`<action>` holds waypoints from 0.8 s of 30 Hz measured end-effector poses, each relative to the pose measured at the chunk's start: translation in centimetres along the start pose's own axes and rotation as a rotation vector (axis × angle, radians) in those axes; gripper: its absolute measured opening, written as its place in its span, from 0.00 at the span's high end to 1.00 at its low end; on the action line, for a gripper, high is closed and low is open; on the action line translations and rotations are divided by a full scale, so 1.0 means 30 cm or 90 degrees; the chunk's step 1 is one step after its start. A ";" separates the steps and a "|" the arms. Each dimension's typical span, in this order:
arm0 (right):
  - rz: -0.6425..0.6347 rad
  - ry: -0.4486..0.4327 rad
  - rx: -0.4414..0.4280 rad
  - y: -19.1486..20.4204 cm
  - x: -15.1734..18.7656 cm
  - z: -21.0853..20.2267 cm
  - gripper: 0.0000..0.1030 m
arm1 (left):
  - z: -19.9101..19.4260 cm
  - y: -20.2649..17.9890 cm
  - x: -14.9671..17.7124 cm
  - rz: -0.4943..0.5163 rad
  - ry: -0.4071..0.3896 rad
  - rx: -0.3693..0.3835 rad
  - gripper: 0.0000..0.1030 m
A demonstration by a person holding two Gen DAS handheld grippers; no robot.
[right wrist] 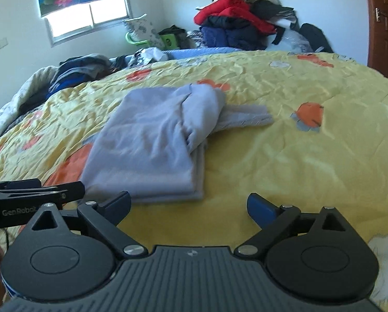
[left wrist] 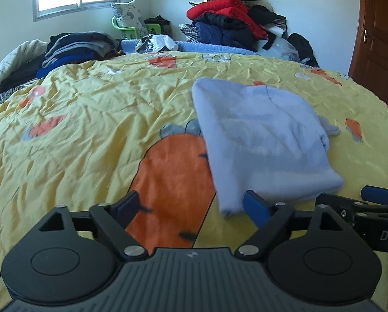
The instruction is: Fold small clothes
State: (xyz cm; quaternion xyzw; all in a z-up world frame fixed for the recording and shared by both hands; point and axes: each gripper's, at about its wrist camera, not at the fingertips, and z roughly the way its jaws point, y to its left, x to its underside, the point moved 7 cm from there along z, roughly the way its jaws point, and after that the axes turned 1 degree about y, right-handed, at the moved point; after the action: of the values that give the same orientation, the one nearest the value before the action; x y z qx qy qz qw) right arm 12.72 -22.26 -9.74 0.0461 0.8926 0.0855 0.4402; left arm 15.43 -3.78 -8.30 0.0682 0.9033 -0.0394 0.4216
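A small light blue garment [left wrist: 261, 140] lies folded on the yellow carrot-print bedspread [left wrist: 90, 119]. In the right wrist view the garment [right wrist: 152, 143] shows as a flat stack with a sleeve or cuff sticking out to its right. My left gripper [left wrist: 191, 205] is open and empty, just in front of the garment's near left corner. My right gripper [right wrist: 188, 205] is open and empty, just in front of the garment's near right edge. Each gripper shows at the edge of the other's view.
A tall pile of red, navy and black clothes [left wrist: 235, 20] stands at the far right of the bed. A lower stack of dark folded clothes [left wrist: 71, 49] lies at the far left. A brown door [left wrist: 378, 26] is at the right.
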 end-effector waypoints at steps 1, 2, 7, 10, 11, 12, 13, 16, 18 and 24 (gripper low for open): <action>-0.001 0.003 -0.003 0.005 0.010 -0.007 0.05 | -0.005 0.005 0.012 0.002 0.000 -0.006 0.09; -0.004 0.004 -0.001 0.009 0.019 -0.013 0.05 | -0.010 0.011 0.025 0.005 -0.001 -0.017 0.09; -0.016 0.020 0.027 0.009 0.063 -0.034 0.01 | -0.018 0.041 0.084 0.010 0.005 -0.039 0.09; -0.031 0.020 0.033 0.009 0.075 -0.050 0.01 | -0.034 0.066 0.106 -0.004 -0.002 -0.039 0.09; -0.038 0.021 0.036 0.010 0.079 -0.053 0.01 | -0.039 0.074 0.111 -0.006 -0.002 -0.044 0.09; -0.045 0.023 0.038 0.012 0.083 -0.056 0.01 | -0.043 0.080 0.115 -0.006 -0.002 -0.052 0.08; -0.050 0.025 0.036 0.012 0.093 -0.055 0.00 | -0.046 0.085 0.119 -0.005 -0.003 -0.057 0.05; -0.062 0.025 0.035 0.015 0.105 -0.062 0.00 | -0.051 0.111 0.132 -0.013 -0.013 -0.074 0.02; -0.065 0.023 0.039 0.014 0.109 -0.064 0.00 | -0.052 0.124 0.137 -0.028 -0.013 -0.073 0.01; -0.089 0.014 0.058 0.016 0.120 -0.056 0.00 | -0.051 0.119 0.145 -0.024 -0.016 -0.083 0.00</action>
State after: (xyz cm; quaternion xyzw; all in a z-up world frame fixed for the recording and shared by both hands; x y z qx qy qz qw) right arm 9.20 -21.41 -11.45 0.0024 0.9014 0.0145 0.4327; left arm 12.08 0.34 -10.69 0.0227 0.8996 0.0106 0.4360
